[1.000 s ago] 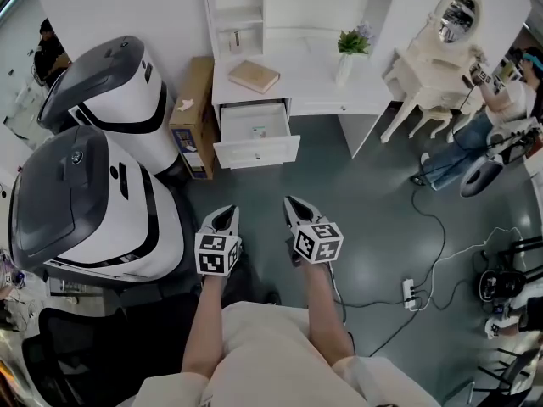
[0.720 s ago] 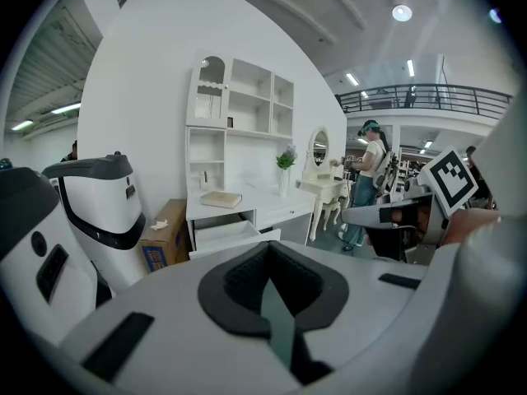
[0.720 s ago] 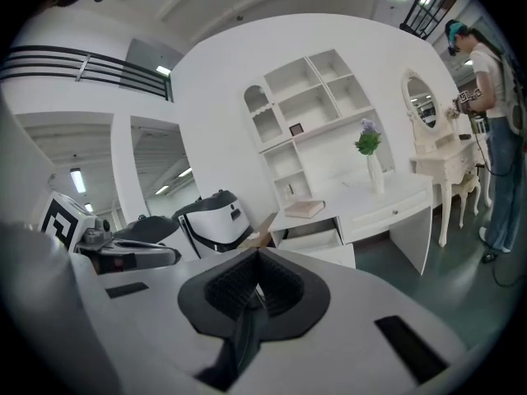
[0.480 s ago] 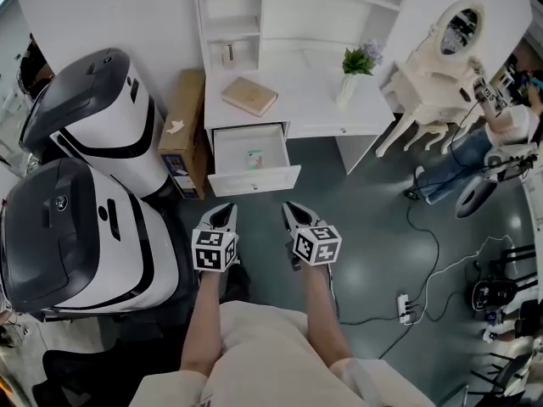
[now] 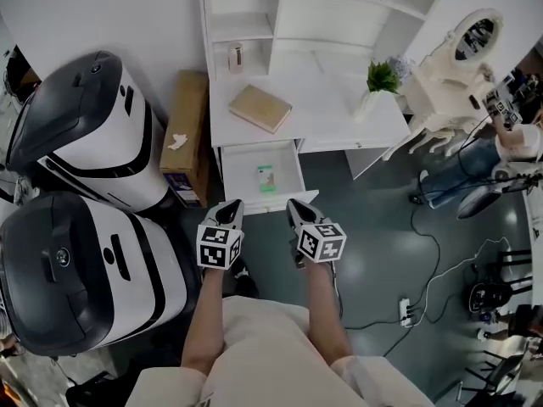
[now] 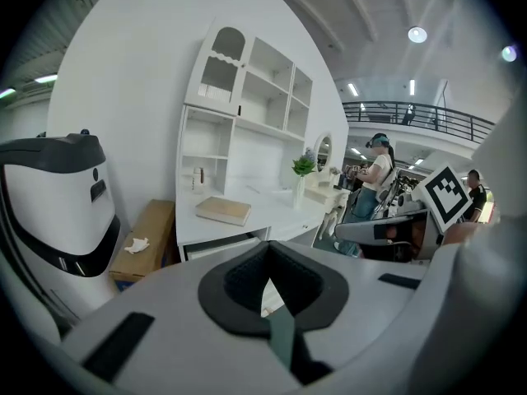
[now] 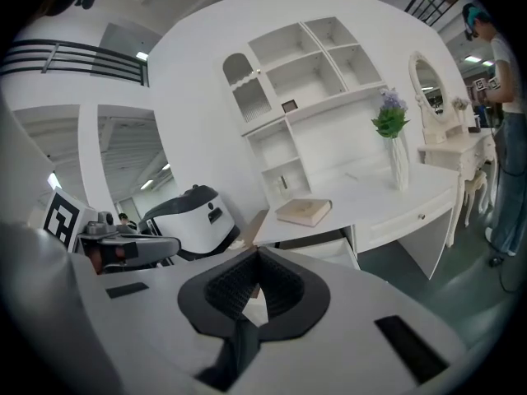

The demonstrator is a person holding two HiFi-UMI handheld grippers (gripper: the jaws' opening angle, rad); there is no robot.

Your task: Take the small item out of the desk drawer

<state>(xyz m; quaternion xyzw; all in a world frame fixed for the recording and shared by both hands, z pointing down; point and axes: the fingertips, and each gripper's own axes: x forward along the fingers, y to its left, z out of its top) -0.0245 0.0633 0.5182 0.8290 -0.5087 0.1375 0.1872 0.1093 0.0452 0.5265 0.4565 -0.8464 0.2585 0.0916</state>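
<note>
The desk drawer point(image 5: 263, 203) is seen pulled open, and the small item point(image 5: 266, 177), a pale green packet, is found lying flat on the drawer's floor near its middle, touched by nothing. The left gripper point(image 5: 230, 208) and the right gripper point(image 5: 296, 206) are held side by side on the near side of the drawer's front panel, each pointed towards the drawer. In each gripper view the jaws are seen brought together, with nothing held between them. A tan book point(image 5: 260, 108) is laid on the desktop behind the drawer. A cardboard box point(image 5: 187, 134) is stood on the floor to the left of the drawer, and a potted plant point(image 5: 382, 76) is placed behind the drawer, to its right.
</note>
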